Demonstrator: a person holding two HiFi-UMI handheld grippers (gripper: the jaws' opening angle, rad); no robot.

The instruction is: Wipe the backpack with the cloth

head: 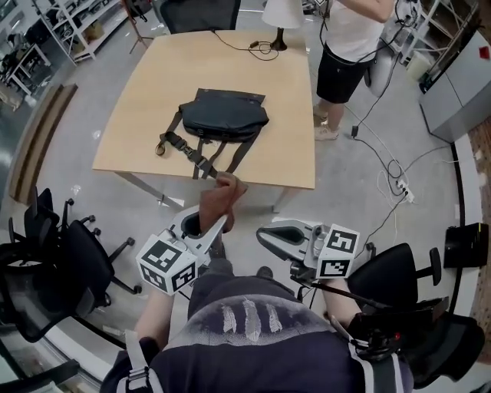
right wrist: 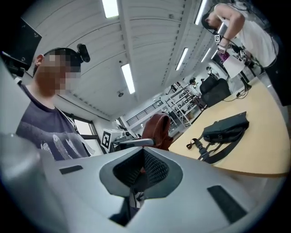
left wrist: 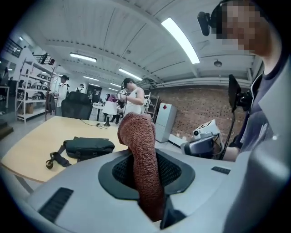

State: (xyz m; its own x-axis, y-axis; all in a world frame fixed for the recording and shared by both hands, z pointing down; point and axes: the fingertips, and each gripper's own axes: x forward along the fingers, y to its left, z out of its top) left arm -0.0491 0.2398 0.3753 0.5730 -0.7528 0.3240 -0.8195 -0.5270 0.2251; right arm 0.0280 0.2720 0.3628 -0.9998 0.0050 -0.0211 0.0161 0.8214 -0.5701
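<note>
The black backpack lies flat in the middle of the wooden table, its straps trailing toward the near edge. In front of that near edge, my left gripper is shut on a rust-brown cloth that sticks up out of its jaws. In the left gripper view the cloth rises between the jaws of the left gripper, with the backpack beyond it to the left. My right gripper is beside it, shut and holding nothing. The right gripper view shows the right gripper, the backpack and the cloth.
A person stands at the table's far right corner. A lamp with its cable stands at the table's far edge. Office chairs stand at my left and right. Cables and a power strip lie on the floor.
</note>
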